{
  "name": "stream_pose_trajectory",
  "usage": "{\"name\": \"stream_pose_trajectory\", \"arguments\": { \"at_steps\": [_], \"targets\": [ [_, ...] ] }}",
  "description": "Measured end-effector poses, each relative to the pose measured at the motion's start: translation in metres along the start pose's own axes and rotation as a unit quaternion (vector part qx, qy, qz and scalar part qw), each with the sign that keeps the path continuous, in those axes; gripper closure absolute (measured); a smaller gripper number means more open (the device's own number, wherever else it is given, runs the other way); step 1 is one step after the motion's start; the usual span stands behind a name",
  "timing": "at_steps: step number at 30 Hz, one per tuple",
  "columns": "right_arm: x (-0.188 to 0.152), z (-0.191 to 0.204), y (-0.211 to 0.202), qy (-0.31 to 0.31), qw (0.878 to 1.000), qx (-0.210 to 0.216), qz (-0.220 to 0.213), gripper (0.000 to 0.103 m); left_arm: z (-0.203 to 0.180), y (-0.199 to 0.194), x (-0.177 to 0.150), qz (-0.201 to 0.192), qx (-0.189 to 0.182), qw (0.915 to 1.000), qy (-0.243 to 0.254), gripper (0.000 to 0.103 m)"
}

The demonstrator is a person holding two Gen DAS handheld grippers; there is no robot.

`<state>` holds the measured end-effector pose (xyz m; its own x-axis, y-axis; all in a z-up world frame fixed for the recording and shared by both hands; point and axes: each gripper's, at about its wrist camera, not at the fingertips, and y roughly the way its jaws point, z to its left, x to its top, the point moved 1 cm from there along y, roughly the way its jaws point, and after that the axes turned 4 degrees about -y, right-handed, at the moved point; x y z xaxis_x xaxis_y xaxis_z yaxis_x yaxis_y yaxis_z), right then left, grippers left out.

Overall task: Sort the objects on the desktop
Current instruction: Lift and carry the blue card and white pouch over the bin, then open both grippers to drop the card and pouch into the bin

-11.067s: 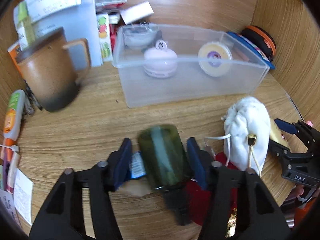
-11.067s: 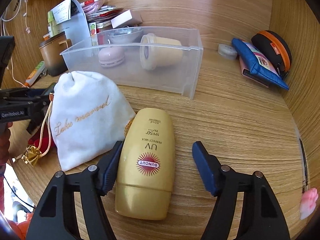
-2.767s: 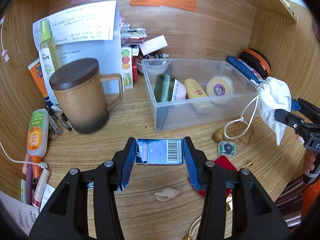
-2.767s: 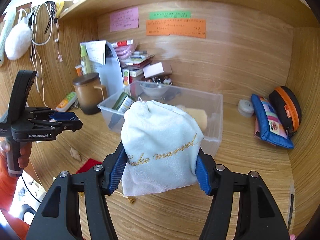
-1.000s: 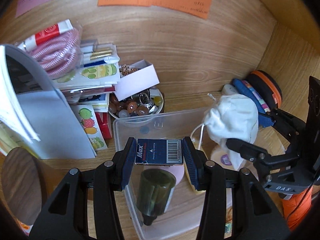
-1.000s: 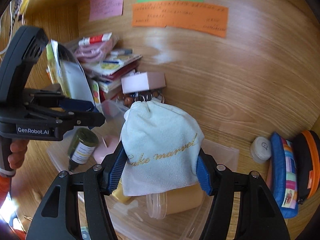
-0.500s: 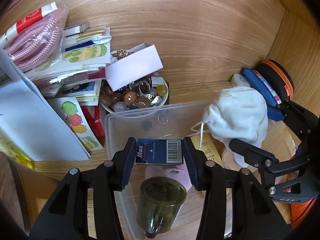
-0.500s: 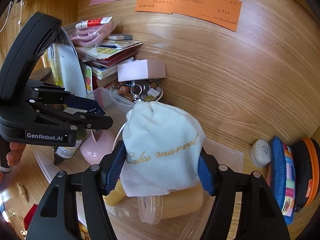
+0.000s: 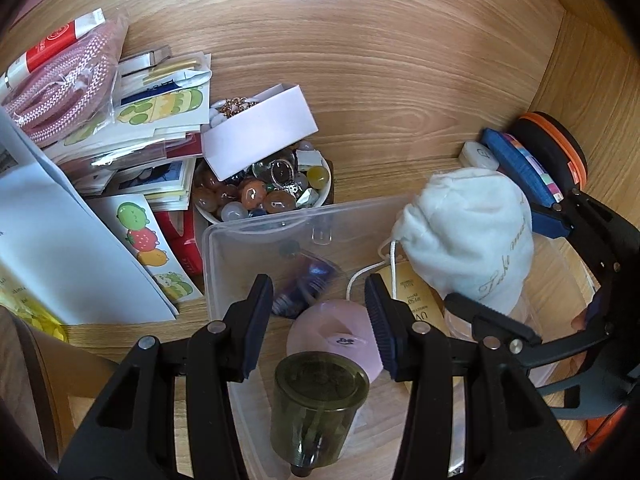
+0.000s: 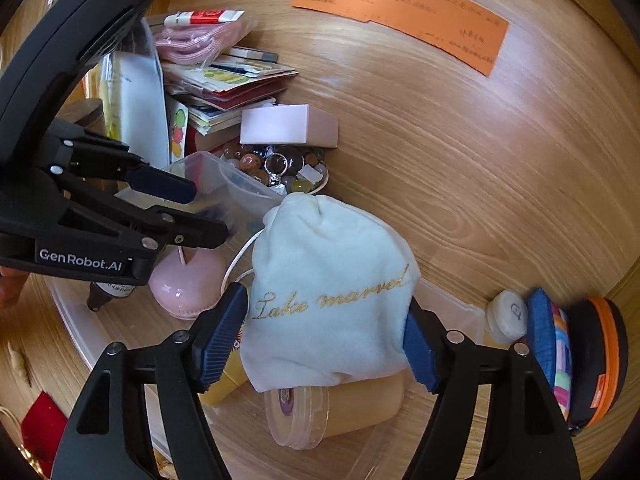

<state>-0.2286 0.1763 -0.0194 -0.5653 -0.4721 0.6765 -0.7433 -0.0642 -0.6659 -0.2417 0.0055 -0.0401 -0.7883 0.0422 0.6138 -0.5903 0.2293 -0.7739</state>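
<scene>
A clear plastic bin (image 9: 224, 236) holds a dark green bottle (image 9: 318, 404), a pink round case (image 9: 332, 336), a yellow sunscreen tube (image 9: 416, 300) and a blurred blue box (image 9: 308, 284) dropping into its far corner. My left gripper (image 9: 318, 312) is open and empty above the bin. My right gripper (image 10: 324, 332) is shut on a white drawstring pouch (image 10: 324, 300), held over the bin's right half (image 10: 448, 308); the pouch also shows in the left wrist view (image 9: 468, 240). A clear round tub (image 10: 320, 412) lies under the pouch.
A bowl of beads and rings (image 9: 264, 192) with a white box (image 9: 260, 132) on it stands behind the bin. Stacked papers and stickers (image 9: 120, 152) lie to the left. A blue pouch (image 10: 548, 344), an orange-rimmed black case (image 10: 600, 360) and a small white jar (image 10: 508, 316) sit at the right wall.
My left gripper has opened and let go of the blue box, which falls into the bin. The right gripper has brought the white pouch lower over the bin.
</scene>
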Motion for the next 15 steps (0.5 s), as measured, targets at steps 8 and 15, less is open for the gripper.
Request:
{"name": "stream_pose_trajectory", "arguments": {
  "at_steps": [8, 15],
  "targets": [
    [0.000, -0.012, -0.010, 0.022, 1.000, 0.017, -0.014, 0.030, 0.003, -0.003, -0.001, 0.008, -0.008, 0.9999, -0.010, 0.055],
    [0.004, -0.025, -0.031, 0.043, 0.998, 0.029, -0.036, 0.026, 0.000, -0.020, -0.004, 0.001, -0.007, 1.0000, -0.002, 0.055]
  ]
}}
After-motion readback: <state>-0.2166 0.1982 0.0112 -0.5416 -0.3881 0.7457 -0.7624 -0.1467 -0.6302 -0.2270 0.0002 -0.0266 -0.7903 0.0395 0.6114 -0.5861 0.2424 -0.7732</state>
